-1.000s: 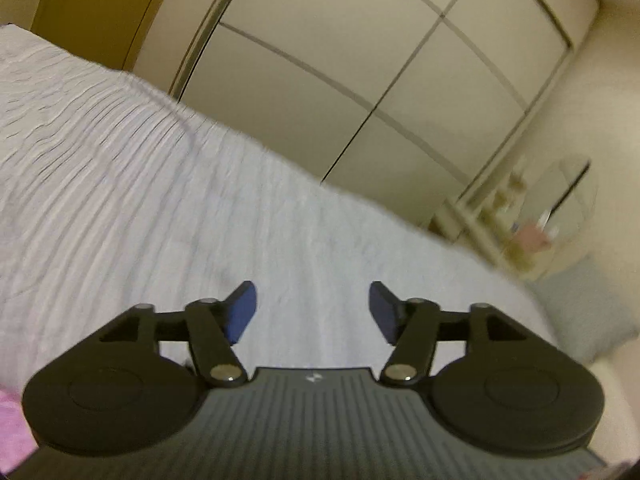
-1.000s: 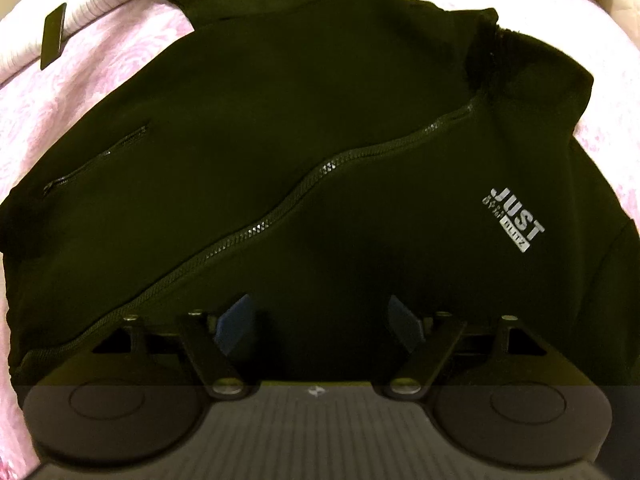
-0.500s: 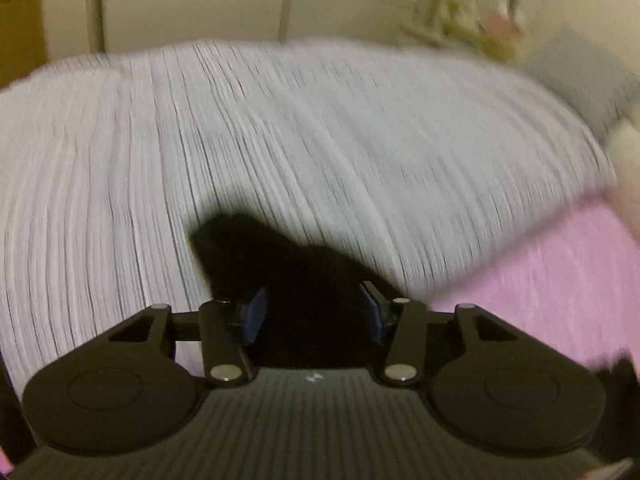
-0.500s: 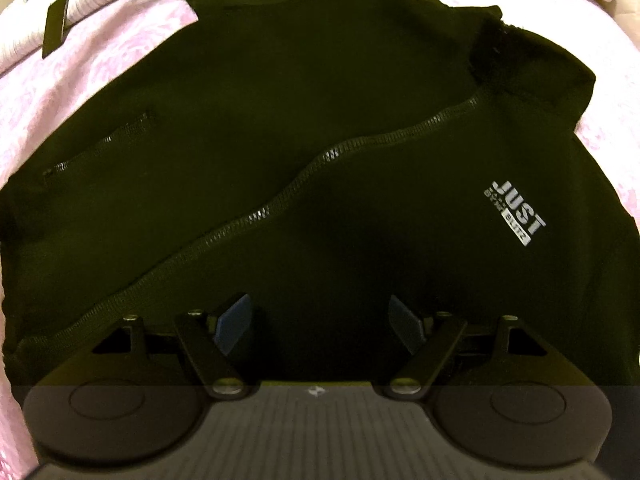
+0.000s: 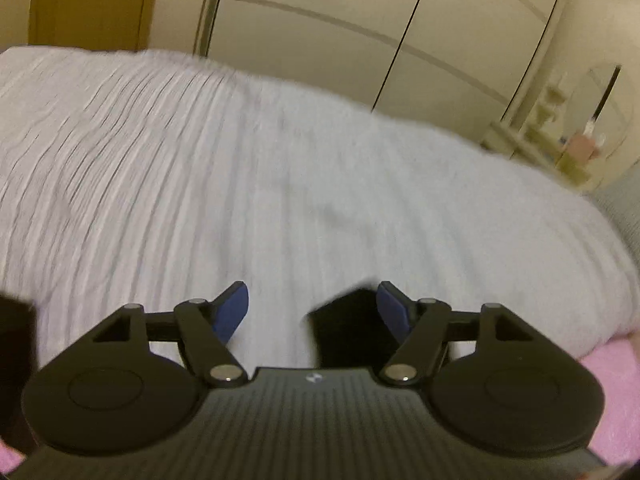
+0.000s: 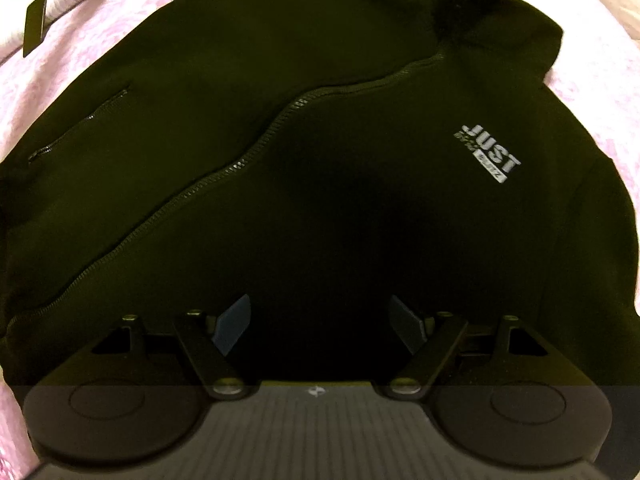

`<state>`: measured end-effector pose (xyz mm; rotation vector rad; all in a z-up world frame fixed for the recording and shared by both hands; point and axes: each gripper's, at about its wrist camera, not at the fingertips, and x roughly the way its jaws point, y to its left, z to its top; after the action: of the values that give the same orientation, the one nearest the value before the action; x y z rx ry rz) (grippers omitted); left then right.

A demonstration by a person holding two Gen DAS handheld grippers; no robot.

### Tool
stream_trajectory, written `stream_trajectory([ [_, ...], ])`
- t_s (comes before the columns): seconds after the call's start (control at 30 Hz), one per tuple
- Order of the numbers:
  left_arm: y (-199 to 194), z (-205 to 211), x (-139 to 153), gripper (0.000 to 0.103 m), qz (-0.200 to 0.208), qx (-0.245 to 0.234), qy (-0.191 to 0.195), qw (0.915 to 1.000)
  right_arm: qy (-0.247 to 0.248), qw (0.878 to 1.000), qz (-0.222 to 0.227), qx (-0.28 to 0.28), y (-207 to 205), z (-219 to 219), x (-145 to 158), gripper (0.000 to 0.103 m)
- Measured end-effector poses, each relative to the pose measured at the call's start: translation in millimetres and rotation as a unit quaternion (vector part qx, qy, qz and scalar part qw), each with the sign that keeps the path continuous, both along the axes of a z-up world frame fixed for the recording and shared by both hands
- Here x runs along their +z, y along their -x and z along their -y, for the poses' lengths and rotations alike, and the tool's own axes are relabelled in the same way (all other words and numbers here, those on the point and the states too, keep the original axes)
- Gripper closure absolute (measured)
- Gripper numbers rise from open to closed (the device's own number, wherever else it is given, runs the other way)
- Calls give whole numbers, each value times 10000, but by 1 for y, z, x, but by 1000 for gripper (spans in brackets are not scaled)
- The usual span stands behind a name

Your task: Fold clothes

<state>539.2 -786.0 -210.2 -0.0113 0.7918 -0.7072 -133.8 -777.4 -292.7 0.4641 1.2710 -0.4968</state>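
A black zip-up jacket (image 6: 320, 120) lies spread on a pink bedspread (image 6: 80, 52), front up, with a diagonal zip (image 6: 260, 136) and a white "JUST" logo (image 6: 490, 156). My right gripper (image 6: 320, 320) hovers open just over its lower half, nothing between the fingers. In the left wrist view, my left gripper (image 5: 312, 308) is open over a white ribbed cover (image 5: 280, 160). A corner of black cloth (image 5: 344, 328) lies by its right finger, not pinched. More black cloth (image 5: 16, 340) shows at the left edge.
A small dark flat object (image 6: 34, 24) rests on the bedspread at the far left. Beyond the bed stand wardrobe doors (image 5: 360, 20) and a dressing table with a round mirror (image 5: 580, 132). Pink bedspread (image 5: 612, 380) shows at the lower right.
The left gripper's jaws have widened since half a second ago, and the black cloth then between them now sits beside the right finger. The right gripper has edged closer to the jacket.
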Motion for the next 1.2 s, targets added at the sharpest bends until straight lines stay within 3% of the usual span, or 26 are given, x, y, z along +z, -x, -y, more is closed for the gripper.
stream_trajectory([
  [0.1, 9, -1, -17, 40, -124, -111, -64, 9998, 32, 9999, 55, 132, -11, -1, 0, 24],
  [0.27, 30, -16, 2, 41, 411, 241, 666, 9966, 152, 9997, 134, 137, -14, 2, 7, 21],
  [0.33, 44, -17, 5, 41, 412, -11, 525, 9978, 153, 9997, 153, 90, -15, 4, 7, 21],
  [0.4, 50, -4, -4, 41, 402, -528, -76, 9978, 143, 9997, 174, 46, -17, 5, 5, 21],
  [0.47, 51, 12, -8, 41, 503, -855, -431, 9941, 152, 9996, 219, 59, -20, 6, 5, 21],
  [0.73, 13, 59, 9, 41, 418, -512, -955, 9932, 167, 9993, 338, 30, -21, 8, 12, 21],
  [0.9, 16, 50, 17, 40, 539, -474, -772, 9944, 140, 9990, 415, -18, -21, 8, 18, 21],
  [1.1, 34, -2, 19, 35, 419, -306, -298, 9982, 101, 9986, 510, -71, -24, 10, 19, 21],
  [1.2, 60, -25, 14, 35, 348, -551, -403, 9971, 119, 9980, 612, -100, -29, 10, 22, 21],
])
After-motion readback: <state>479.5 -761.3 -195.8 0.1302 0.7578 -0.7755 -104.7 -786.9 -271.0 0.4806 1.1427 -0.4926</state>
